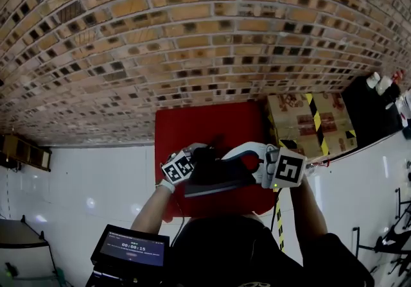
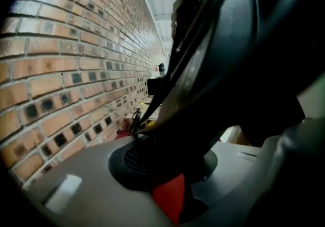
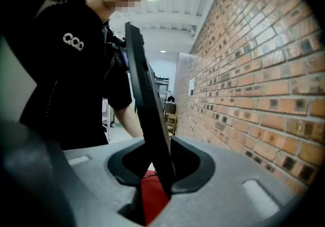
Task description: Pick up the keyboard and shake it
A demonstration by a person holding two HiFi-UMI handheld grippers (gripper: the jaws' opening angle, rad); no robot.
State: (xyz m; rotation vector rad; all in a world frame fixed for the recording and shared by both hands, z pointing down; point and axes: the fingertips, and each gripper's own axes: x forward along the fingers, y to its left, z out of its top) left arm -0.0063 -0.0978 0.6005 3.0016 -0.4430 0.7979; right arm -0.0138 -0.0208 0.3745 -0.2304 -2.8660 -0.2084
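while the keyboard (image 1: 215, 180) hangs in the air between them, the left gripper (image 1: 194, 170) bites one end and the right gripper (image 1: 257, 167) bites the other, each with jaws narrowed onto the slab. in the right gripper view the keyboard stands edge-on in the gap, leaning against one jaw and not square to the pads. in the left gripper view its dark body fills the gap. under both grippers lies the red table (image 1: 205, 125), and the keyboard looks clear of it.

risks, as i judge them: the lean in the right jaws suggests a thin hold, so a hard shake could let that end pivot or slide out, and the keyboard would drop to the table. if the two hands shake out of step, the slab gets twisted between the grips and one side may slip. a swing too low would knock it on the table.

count: one keyboard, two grippers, one table, one box (image 1: 311, 122) beyond the right gripper.
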